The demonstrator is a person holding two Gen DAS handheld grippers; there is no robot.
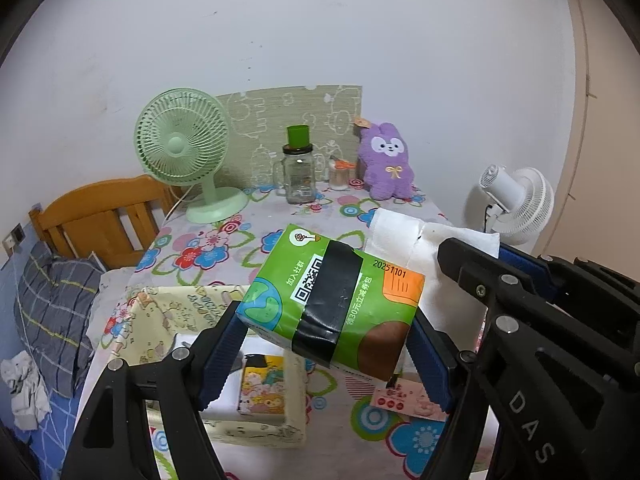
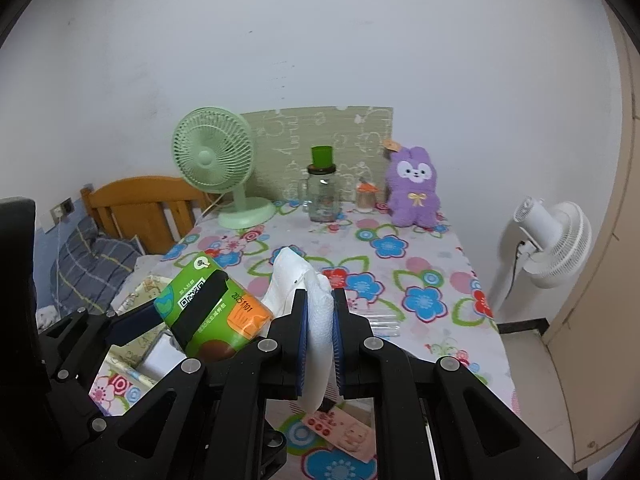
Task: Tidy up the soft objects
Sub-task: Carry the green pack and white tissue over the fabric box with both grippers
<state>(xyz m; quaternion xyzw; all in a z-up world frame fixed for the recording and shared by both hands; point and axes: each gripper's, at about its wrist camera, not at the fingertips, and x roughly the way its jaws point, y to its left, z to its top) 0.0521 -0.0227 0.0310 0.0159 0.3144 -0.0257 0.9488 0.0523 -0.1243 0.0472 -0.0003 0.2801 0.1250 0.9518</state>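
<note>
Tabletop (image 2: 420, 264) with flower-print cloth, bed (image 1: 48, 320) off its left edge. Cream fabric basket (image 1: 160, 320) sits at the near-left corner of the tabletop, some boxes already in it. Left tool (image 1: 326, 344) pinches a green tissue pack (image 1: 336, 304), blue pads pressed on both short sides; the pack is held in the air, tilted, above and just right of the basket. Right tool (image 2: 320, 320) is pressed together on a white paper towel (image 2: 316, 320), a folded wad sticking up past the fingertips, held above the tabletop just right of the pack. Purple plush rabbit (image 2: 414, 188) sits upright at the far edge, untouched, beside a glass jar (image 2: 322, 196) and green fan (image 2: 218, 160). Step in hand looks like carrying the tissue pack to the basket. Next move likely needs the left tool to shift left and lower until the pack is inside the basket walls, then spread; the right tool should hold clear so the towel does not snag.
</note>
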